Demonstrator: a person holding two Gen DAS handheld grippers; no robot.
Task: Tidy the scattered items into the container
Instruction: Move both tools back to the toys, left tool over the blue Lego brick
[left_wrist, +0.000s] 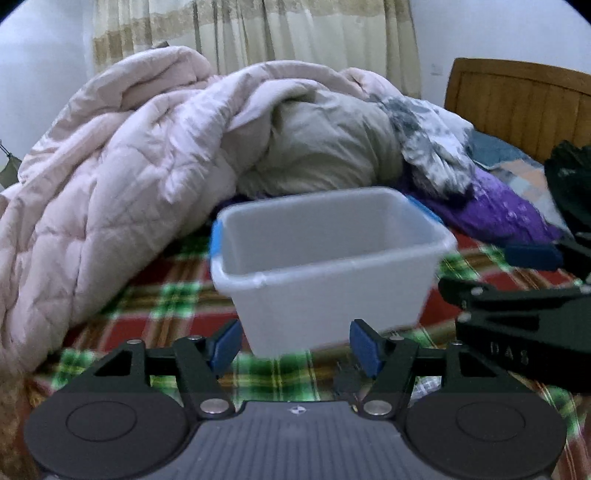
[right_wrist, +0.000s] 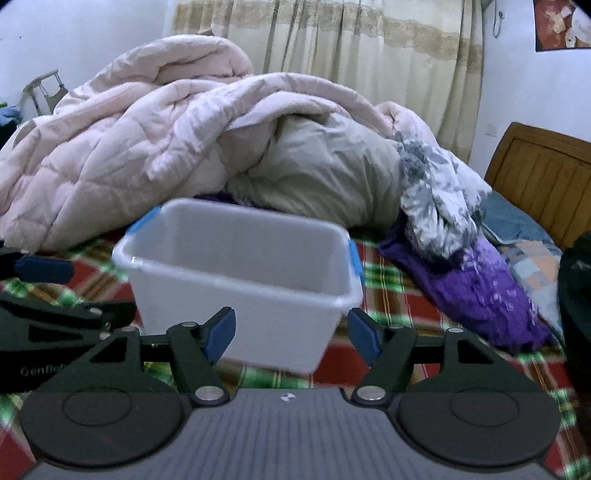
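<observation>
A white plastic bin with blue handles (left_wrist: 328, 266) stands on the plaid bed sheet (left_wrist: 170, 295), straight ahead in both views; it also shows in the right wrist view (right_wrist: 240, 288). What lies inside it is hidden by its near wall. My left gripper (left_wrist: 295, 345) is open and empty, just short of the bin's near side. My right gripper (right_wrist: 291, 338) is open and empty, also just short of the bin. The right gripper shows at the right edge of the left wrist view (left_wrist: 532, 280). The left gripper shows at the left edge of the right wrist view (right_wrist: 48, 291).
A big pink quilt (left_wrist: 110, 177) is piled behind and left of the bin. A beige pillow (left_wrist: 325, 147), a grey floral cloth (right_wrist: 436, 192) and a purple cloth (right_wrist: 476, 291) lie behind and right. A wooden headboard (left_wrist: 517, 107) is far right. A black object (right_wrist: 576, 295) sits at right.
</observation>
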